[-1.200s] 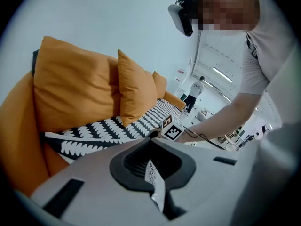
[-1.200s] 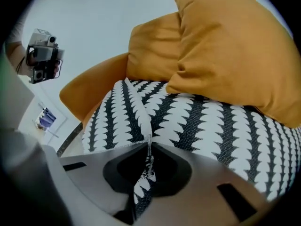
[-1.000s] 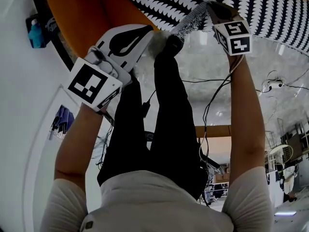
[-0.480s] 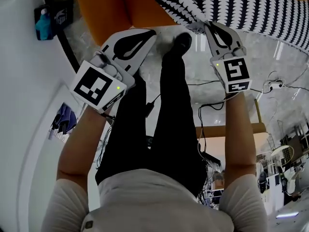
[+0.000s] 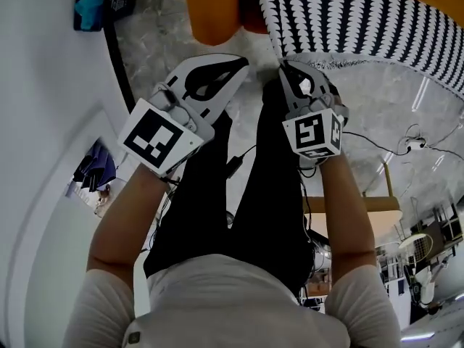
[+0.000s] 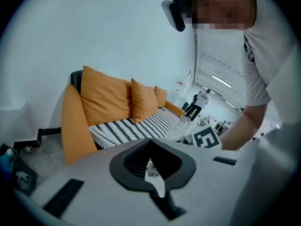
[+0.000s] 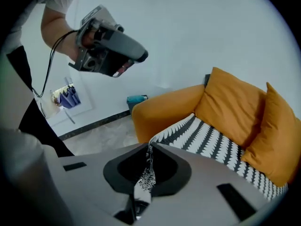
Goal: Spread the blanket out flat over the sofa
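Holding the corner of a black-and-white blanket (image 5: 348,20) lying on an orange sofa (image 5: 214,9).
The right hand-held gripper (image 5: 286,69), clenched on that corner, has moved in toward the closed, empty left hand-held gripper (image 5: 235,62); the blanket's length runs along the seat.

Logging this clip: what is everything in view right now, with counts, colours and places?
orange fabric sofa: one, orange, against white wall
square orange cushions: three, orange, along sofa back
black-and-white patterned blanket: one, on sofa seat
small teal object: one, teal, floor beside sofa arm
left gripper: one, grey, shut, empty, near sofa arm
right gripper: one, grey, shut on blanket edge
person's legs: two, black trousers, standing before sofa
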The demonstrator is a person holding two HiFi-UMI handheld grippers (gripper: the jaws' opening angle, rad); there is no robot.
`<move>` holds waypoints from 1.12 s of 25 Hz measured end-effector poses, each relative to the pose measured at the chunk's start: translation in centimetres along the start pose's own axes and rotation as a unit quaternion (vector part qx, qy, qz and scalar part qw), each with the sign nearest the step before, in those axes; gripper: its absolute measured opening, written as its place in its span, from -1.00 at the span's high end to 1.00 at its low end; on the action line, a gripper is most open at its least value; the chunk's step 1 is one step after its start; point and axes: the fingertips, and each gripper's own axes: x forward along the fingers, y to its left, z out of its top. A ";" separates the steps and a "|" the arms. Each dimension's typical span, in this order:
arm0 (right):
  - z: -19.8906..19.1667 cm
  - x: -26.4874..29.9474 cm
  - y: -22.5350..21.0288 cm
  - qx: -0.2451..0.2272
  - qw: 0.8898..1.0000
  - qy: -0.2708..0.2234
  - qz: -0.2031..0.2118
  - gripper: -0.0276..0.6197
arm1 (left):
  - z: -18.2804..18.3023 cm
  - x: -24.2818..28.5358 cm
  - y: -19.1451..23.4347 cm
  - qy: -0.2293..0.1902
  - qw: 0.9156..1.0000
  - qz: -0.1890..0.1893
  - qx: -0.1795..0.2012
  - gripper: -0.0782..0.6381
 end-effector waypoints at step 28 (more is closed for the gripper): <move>-13.0 20.6 3.0 -0.056 0.986 0.152 0.030 0.81 | -6.5 0.5 1.7 0.014 1.000 0.003 -0.021 0.76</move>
